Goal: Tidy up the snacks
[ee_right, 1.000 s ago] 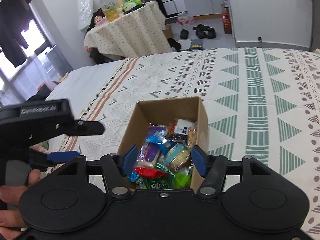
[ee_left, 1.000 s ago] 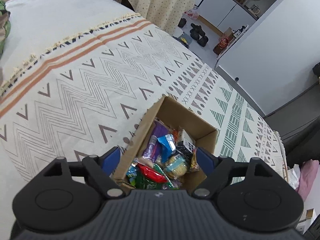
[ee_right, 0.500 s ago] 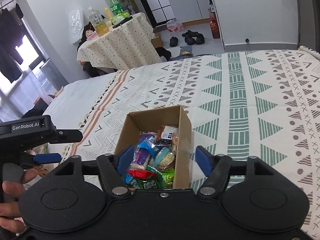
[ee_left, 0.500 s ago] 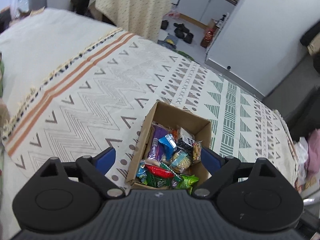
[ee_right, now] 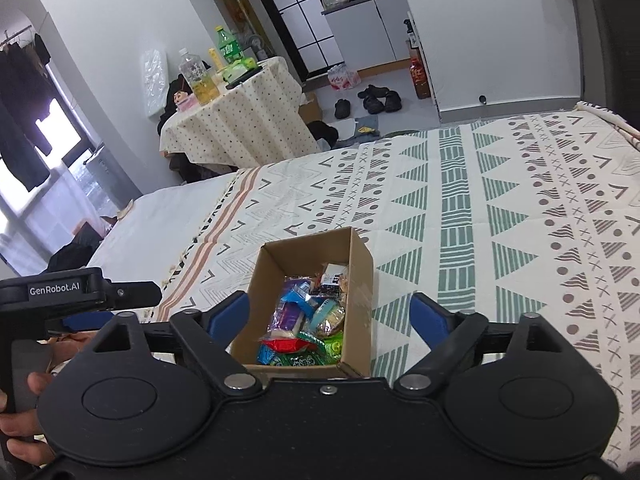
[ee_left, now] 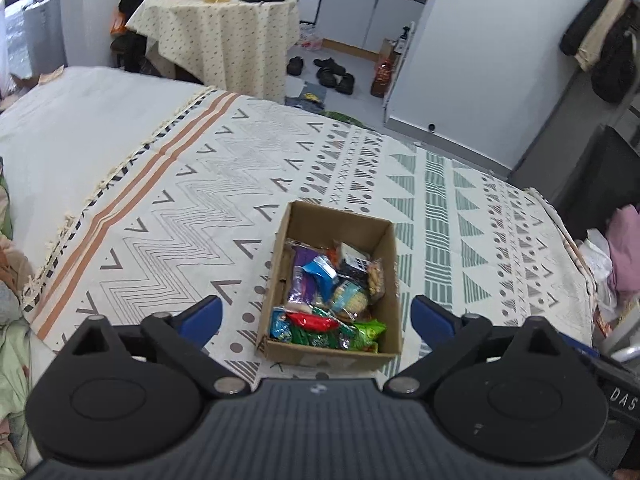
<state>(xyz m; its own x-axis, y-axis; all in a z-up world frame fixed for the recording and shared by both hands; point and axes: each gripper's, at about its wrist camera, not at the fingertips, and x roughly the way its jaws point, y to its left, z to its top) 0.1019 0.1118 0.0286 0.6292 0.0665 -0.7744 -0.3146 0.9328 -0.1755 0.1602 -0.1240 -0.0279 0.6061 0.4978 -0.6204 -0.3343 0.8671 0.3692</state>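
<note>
The cardboard box point(ee_left: 328, 280) of snack packets point(ee_left: 328, 300) sits on the bed, ahead of and between both sets of jaws. The left gripper point(ee_left: 316, 316) and right gripper point(ee_right: 330, 314) have just been opening; both stand wide and empty. Packets are likely light, crinkly and crushable: pinch at a sealed edge. The box is light and thin-walled: grip opposite walls. Legible: "GenRobot.AI" on the left gripper.

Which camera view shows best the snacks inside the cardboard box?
The left wrist view shows them best: it looks more steeply down into the cardboard box, so the snacks lie open from front to back. In the right wrist view the same snacks appear smaller, and the gripper body covers the box's near edge.
</note>
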